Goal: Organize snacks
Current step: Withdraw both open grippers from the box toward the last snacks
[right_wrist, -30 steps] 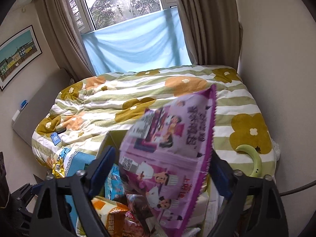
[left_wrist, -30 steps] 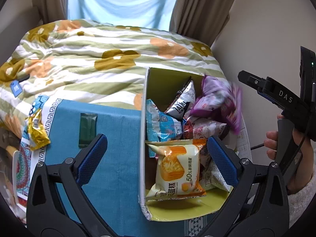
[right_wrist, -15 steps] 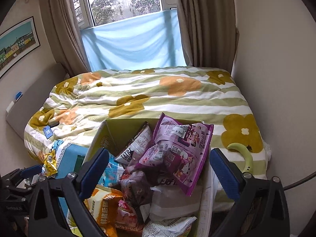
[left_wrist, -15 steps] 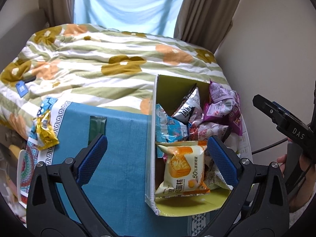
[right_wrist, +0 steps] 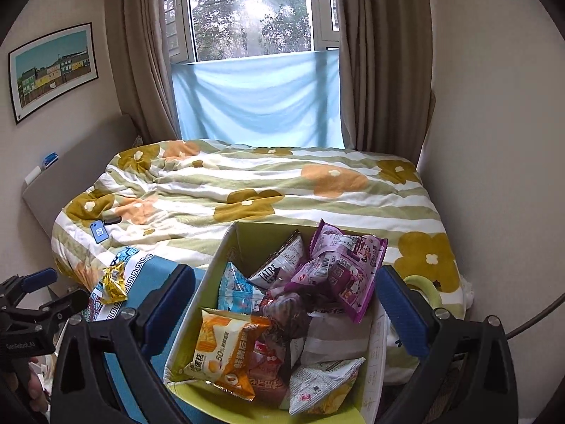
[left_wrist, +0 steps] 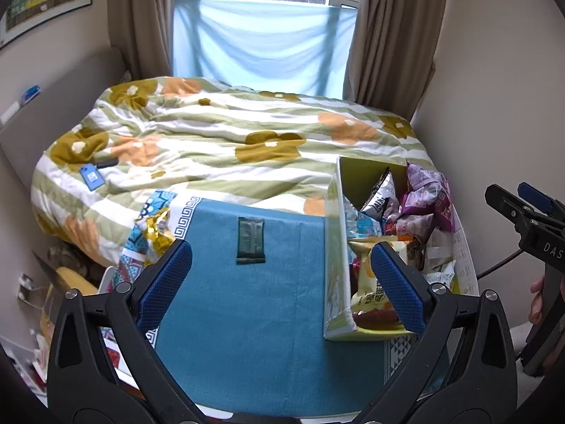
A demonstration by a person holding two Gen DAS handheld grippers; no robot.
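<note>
- The box (right_wrist: pixel 226 247) stands at the right edge of the cloth-covered table (left_wrist: pixel 254 318), its far end against the bed (left_wrist: pixel 229 134).
- Snack packets (right_wrist: pixel 317 304) lie heaped in the box.
- A flat packet (left_wrist: pixel 251 240) lies on the table's far middle, left of the box.
- A crumpled packet (left_wrist: pixel 157 228) sits at the table's far left corner.
- Behind the bed hangs the window (right_wrist: pixel 250 10).

Both wrist views above snack box (left_wrist: pixel 337 247), facing bed (right_wrist: pixel 268 190).

Beige walls. Window (right_wrist: pixel 247 10) admits daylight, lower part covered by blue cloth (right_wrist: pixel 256 100); brown curtains (right_wrist: pixel 385 56) either side. Bed (right_wrist: pixel 247 190) carries floral quilt. Framed picture (right_wrist: pixel 53 70) on left wall.
</note>
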